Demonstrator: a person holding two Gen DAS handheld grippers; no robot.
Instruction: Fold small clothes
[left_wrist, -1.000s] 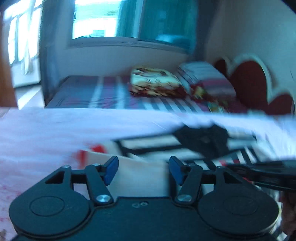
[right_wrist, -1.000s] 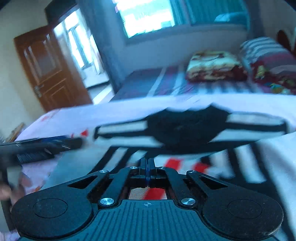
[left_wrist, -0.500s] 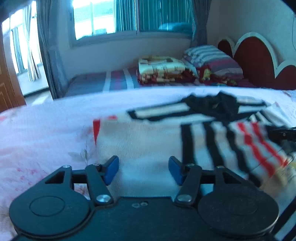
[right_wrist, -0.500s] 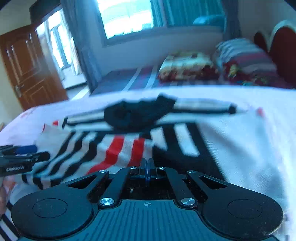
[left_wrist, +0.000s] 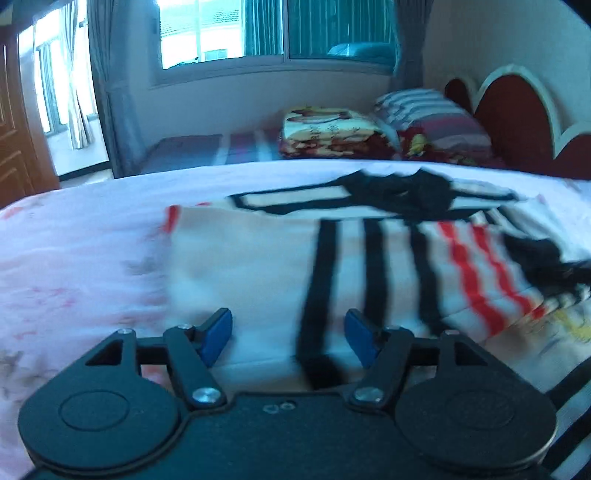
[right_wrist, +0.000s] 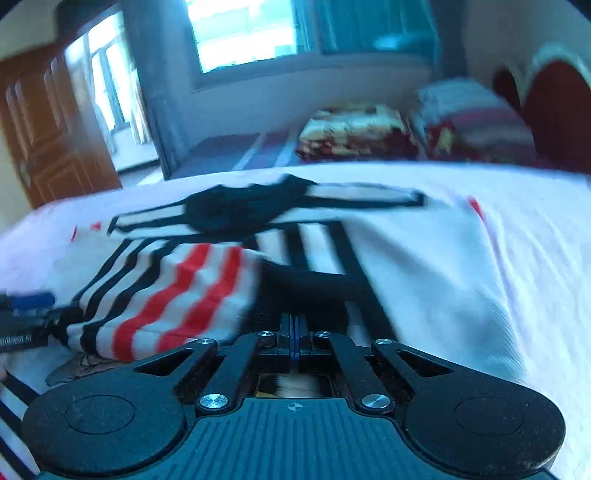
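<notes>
**Shirt half folded on the bed**

Shirt (left_wrist: 258, 266) lies on the bed (left_wrist: 74, 240), one striped side turned over. Left gripper (left_wrist: 288, 338) is spread wide, empty, at the hem. Right gripper (right_wrist: 294, 332) is closed, seemingly pinching dark fabric. Next, probably carry that fold across and flatten it.

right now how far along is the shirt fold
Done: one striped flap of the shirt already lies folded over its middle on the pink sheet. In hand: the right gripper is shut, apparently pinching the shirt's near edge; the left gripper is open, holding nothing. Left: the sleeves and black collar lie spread flat, so further folds remain.
</notes>
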